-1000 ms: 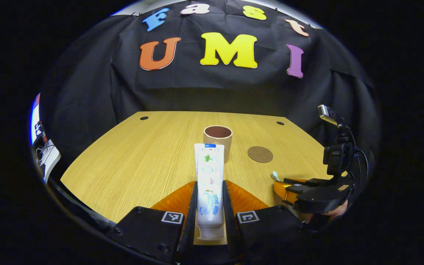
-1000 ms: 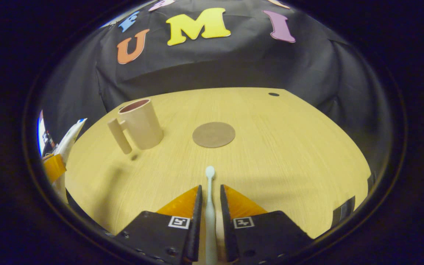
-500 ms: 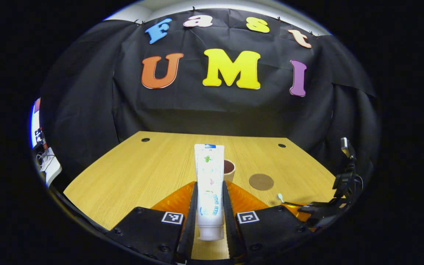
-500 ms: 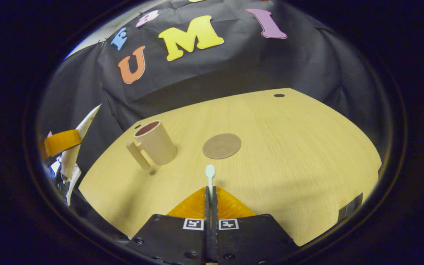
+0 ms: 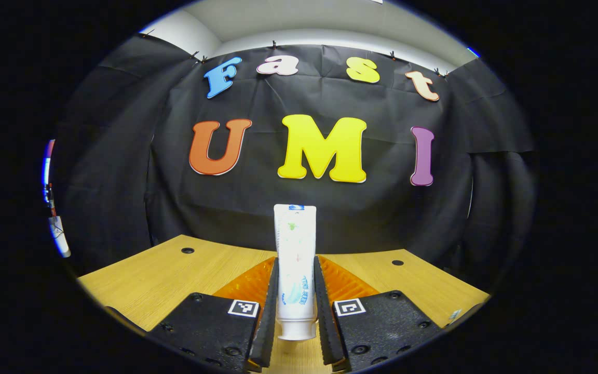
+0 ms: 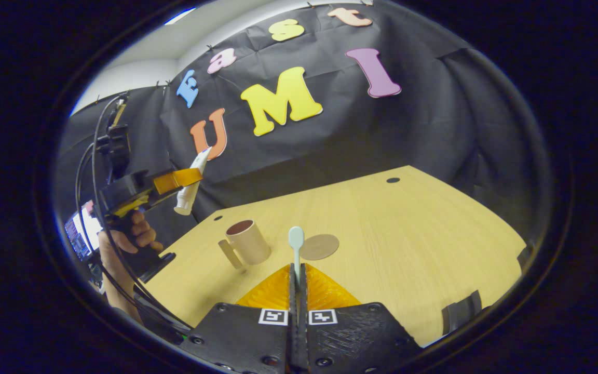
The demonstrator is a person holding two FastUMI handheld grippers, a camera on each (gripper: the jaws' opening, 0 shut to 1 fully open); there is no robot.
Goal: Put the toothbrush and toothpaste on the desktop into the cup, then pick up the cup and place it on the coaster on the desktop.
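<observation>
In the left gripper view my left gripper is shut on a white toothpaste tube, cap end towards the camera, held high above the wooden desktop. The right gripper view shows that left gripper up at the left, a hand beneath it, the toothpaste tube tilted in it. My right gripper is shut on a pale toothbrush, head pointing forward, lifted off the desktop. Ahead of it stand a beige cup with a handle, mouth up, and a round brown coaster to the cup's right.
The desktop has small dark holes near its far corners. Black cloth walls it in at the back and sides. A person's hand and cables hang at the left edge of the right gripper view.
Both grippers have risen well above the desktop, carrying the toothpaste and the toothbrush. A second ago the right gripper's fingers still stood apart around the toothbrush; they then closed on it.
</observation>
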